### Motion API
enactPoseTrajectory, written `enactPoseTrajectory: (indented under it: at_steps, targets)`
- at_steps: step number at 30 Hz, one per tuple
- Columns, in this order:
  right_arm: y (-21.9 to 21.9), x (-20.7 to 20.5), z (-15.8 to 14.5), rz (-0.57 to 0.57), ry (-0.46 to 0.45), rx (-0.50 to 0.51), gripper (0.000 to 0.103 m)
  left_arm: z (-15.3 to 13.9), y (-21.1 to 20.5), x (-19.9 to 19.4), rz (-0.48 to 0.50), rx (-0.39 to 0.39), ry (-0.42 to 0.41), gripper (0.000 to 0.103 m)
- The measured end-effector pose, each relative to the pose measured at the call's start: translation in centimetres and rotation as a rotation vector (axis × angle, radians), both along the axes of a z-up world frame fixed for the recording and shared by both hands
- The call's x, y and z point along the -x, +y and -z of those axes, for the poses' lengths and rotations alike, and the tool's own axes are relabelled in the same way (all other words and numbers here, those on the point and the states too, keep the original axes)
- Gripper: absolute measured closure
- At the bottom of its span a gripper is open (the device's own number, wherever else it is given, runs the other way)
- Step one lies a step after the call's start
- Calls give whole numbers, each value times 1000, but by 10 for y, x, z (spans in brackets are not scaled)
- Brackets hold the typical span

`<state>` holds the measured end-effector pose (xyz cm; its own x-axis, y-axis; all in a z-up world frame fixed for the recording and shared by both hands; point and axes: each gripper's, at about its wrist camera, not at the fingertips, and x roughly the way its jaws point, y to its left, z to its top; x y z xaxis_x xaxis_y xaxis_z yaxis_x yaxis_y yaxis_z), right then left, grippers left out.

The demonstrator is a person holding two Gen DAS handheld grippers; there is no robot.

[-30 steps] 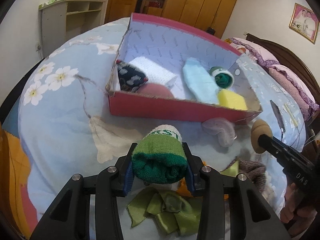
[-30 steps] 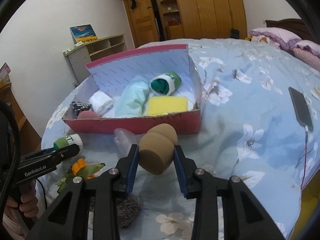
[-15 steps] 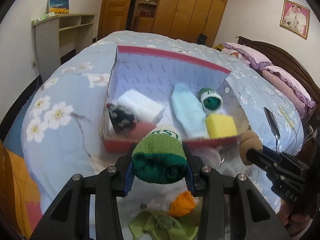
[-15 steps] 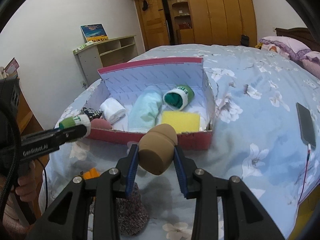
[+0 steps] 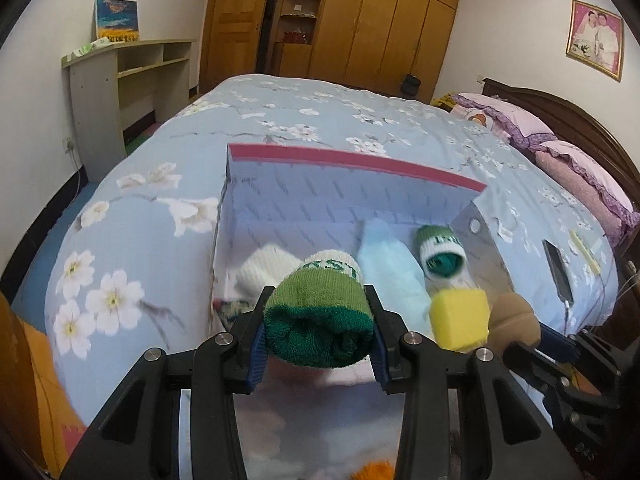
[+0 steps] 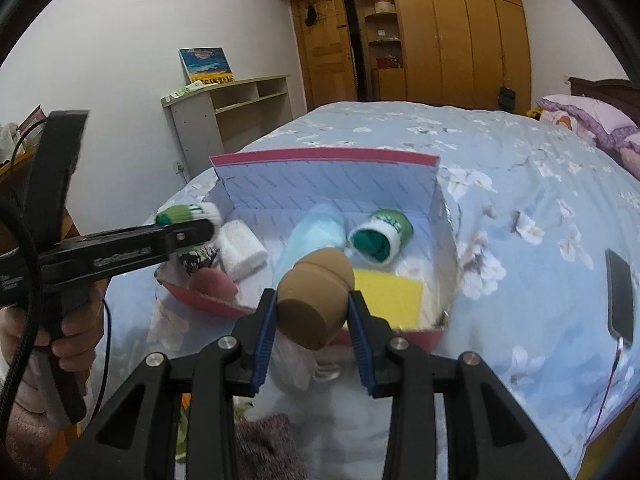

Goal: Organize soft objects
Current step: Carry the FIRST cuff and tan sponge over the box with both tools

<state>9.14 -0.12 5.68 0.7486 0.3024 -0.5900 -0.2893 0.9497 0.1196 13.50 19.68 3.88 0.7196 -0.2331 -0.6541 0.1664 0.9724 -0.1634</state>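
Note:
My left gripper (image 5: 318,336) is shut on a rolled green sock (image 5: 320,316) and holds it above the near left part of the pink box (image 5: 352,160). My right gripper (image 6: 314,316) is shut on a brown sponge (image 6: 316,296), raised over the box's near wall (image 6: 400,336). Inside the box (image 6: 324,156) lie a second green sock roll (image 6: 380,238), a light blue cloth (image 6: 316,232), a yellow sponge (image 6: 388,296), a white roll (image 6: 242,248), a pink sponge (image 6: 212,284) and a dark patterned piece, mostly hidden.
The box sits on a blue flowered bedspread (image 5: 140,240). A grey knitted item (image 6: 268,448) and a clear plastic thing (image 6: 300,364) lie in front of the box. A phone on a cable (image 6: 620,296) rests at the right. An orange item (image 5: 372,472) shows below.
Both grippers have risen and moved forward towards the box, each still holding its item. The green ribbon and grey knit have dropped out of the left wrist view.

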Motion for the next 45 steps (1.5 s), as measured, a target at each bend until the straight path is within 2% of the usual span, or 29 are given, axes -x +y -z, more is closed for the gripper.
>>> enactPoseTrajectory:
  at_steps: [9, 20, 24, 31, 45]
  targets:
    - [17, -16, 1, -39, 11, -6, 66, 2, -4, -38, -6, -26, 12, 61]
    - [35, -35, 6, -74, 33, -10, 66, 10, -3, -65, -34, -81, 0, 61]
    - [40, -42, 9, -87, 42, -9, 66, 18, 1, -73, -45, -79, 18, 61]
    - [54, -52, 15, -107, 66, -4, 66, 31, 5, -80, -61, -81, 47, 61]
    - [69, -72, 30, -105, 109, 12, 66, 36, 1, -82, -61, -109, 42, 61]
